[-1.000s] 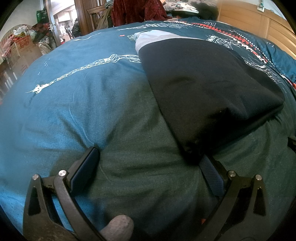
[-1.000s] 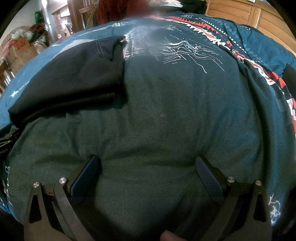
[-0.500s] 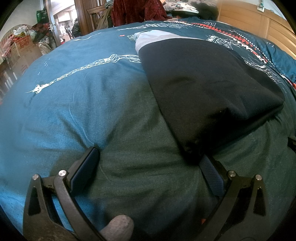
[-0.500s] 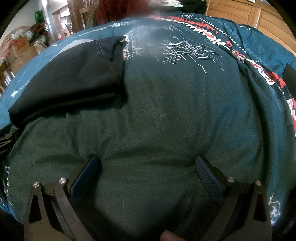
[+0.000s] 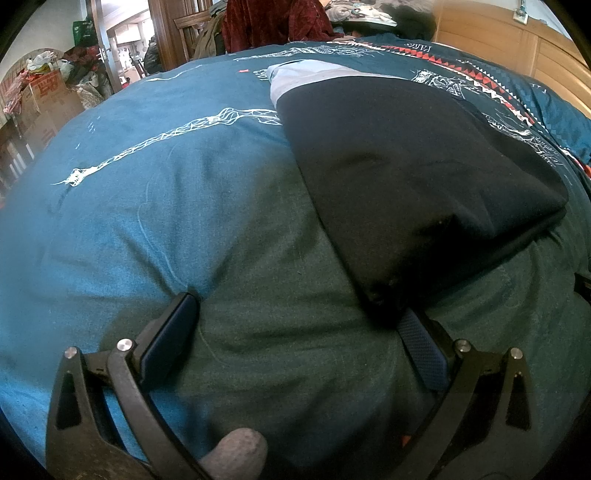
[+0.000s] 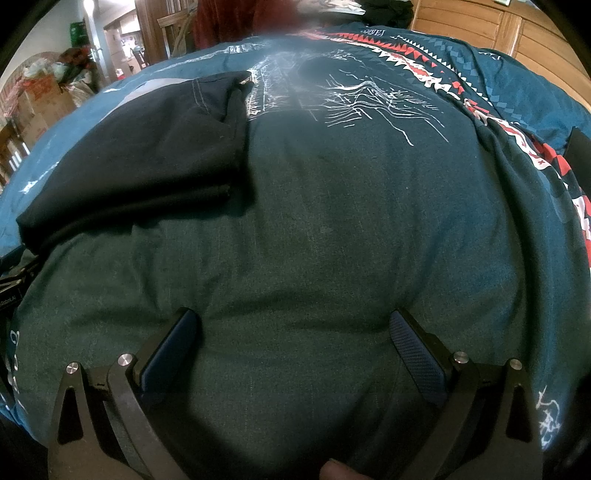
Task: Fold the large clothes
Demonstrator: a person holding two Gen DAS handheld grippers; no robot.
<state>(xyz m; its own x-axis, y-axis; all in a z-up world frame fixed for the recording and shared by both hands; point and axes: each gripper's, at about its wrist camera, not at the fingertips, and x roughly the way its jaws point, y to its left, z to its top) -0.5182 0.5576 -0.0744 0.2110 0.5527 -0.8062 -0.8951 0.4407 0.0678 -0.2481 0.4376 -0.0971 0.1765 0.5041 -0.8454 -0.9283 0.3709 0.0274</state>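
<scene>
- Left wrist view: at far left, a brown cardboard box [image 5: 44, 99] carries red printing too blurred to read.
- A teal quilted bed cover with white line drawings [image 5: 155, 206] fills the frame. Small white lettering on its red and white zigzag border [image 5: 419, 47] is not legible.
- The left gripper [image 5: 299, 325] rests low on the cover, its jaws spread wide with only cover between them. A grey-gloved fingertip [image 5: 240, 454] shows at the bottom edge.
- A folded black garment with a pale blue-grey panel at its far end [image 5: 399, 177] lies flat on the cover, right of centre. Its long axis runs from the near corner, which touches the right finger's [image 5: 421, 345] pad, away toward the pale end.
- Right wrist view: at the far left edge, a black device bears white letters, partly readable as "RoboLAI" [image 6: 7, 301].
- The black garment [image 6: 147, 155] lies at upper left, showing a pale stitched hem and stacked folded layers along its near edge.
- The right gripper [image 6: 295, 336] sits on bare cover, well apart from the garment, jaws spread wide and holding nothing.
- A wooden headboard [image 6: 480, 26] stands at upper right.
</scene>
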